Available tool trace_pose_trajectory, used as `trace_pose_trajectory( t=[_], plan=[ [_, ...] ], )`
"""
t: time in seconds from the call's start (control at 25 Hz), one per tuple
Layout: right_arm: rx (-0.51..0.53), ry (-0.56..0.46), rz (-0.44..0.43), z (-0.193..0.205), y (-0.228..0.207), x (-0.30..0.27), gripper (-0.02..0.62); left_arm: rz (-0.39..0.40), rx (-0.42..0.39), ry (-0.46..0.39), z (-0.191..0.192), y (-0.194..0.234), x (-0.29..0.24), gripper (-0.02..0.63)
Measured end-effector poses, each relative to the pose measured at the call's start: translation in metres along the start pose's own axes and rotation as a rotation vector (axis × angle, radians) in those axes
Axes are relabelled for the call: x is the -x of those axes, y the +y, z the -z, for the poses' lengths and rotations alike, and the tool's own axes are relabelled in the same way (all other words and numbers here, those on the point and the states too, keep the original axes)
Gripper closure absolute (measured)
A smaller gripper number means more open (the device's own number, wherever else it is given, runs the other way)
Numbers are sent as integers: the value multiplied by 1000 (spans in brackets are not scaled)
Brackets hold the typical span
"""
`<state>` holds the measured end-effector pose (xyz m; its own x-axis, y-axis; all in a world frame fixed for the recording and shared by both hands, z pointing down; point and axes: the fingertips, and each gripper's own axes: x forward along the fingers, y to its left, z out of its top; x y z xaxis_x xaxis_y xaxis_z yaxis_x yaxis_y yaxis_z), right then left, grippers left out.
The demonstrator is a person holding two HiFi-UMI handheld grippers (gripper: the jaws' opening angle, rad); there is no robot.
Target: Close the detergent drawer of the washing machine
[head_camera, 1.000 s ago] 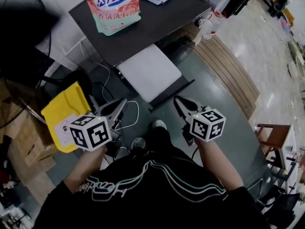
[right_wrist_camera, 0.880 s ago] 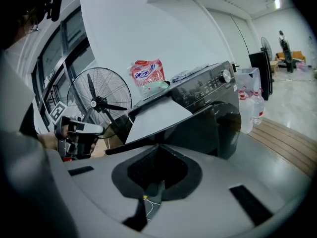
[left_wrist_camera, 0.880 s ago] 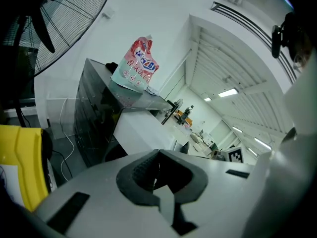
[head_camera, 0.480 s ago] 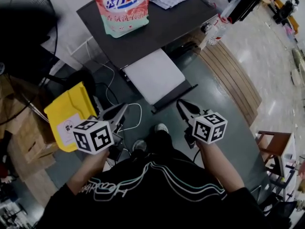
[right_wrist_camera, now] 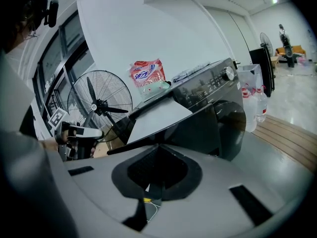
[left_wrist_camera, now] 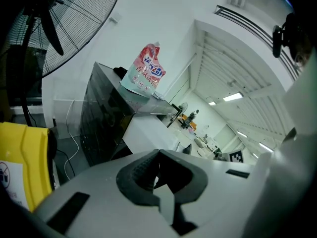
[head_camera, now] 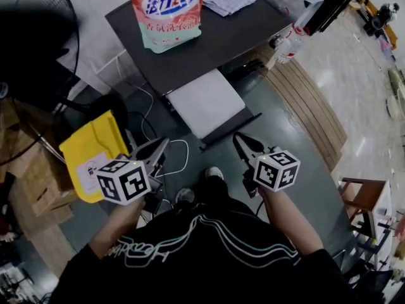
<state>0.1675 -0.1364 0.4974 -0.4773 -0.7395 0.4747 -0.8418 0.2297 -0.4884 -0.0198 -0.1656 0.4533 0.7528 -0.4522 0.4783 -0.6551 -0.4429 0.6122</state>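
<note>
The dark washing machine (head_camera: 209,33) stands ahead of me, and a pink detergent bag (head_camera: 168,11) sits on its top. A white detergent drawer (head_camera: 205,101) sticks out of its front, toward me; in the right gripper view the drawer (right_wrist_camera: 156,118) juts out above the dark round door (right_wrist_camera: 225,125). My left gripper (head_camera: 162,144) is shut and empty, short of the drawer and to its left. My right gripper (head_camera: 238,138) is shut and empty, just short of the drawer's near right corner. Neither touches the machine.
A yellow bin (head_camera: 92,154) stands on the floor by my left gripper, with cardboard boxes (head_camera: 31,189) beyond it. A large black fan (head_camera: 31,37) is at the far left. White cables (head_camera: 180,147) lie under the drawer. Water bottles (head_camera: 286,40) and a wooden platform (head_camera: 310,100) are at the right.
The head view has shifted slightly, so the machine sits a little lower in the frame. Both grippers stay shut and hold about the same places.
</note>
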Motion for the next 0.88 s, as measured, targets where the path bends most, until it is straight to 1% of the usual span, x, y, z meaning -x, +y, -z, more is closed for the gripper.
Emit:
trace_pose_trajectory(
  t=[0.08,0.2,0.36,0.56,0.88],
  plan=[
    [13,2,-14,-7,5,-10,569,-3,2,-4,-2,0,1,581],
    [28,14,-13,-18,9,-24,569,-11,2,-9,-7,1,3,581],
    [23,24,-12,-28,9,-36,569,-25,6,-22,-16,7,11,581],
    [21,12,-14,-38,11,-48,569,-40,50,-46,-23,19,21,581],
    [53,8,-30,-52,17,-71,569,-89,62,-81,-27,33,35,581]
  ],
)
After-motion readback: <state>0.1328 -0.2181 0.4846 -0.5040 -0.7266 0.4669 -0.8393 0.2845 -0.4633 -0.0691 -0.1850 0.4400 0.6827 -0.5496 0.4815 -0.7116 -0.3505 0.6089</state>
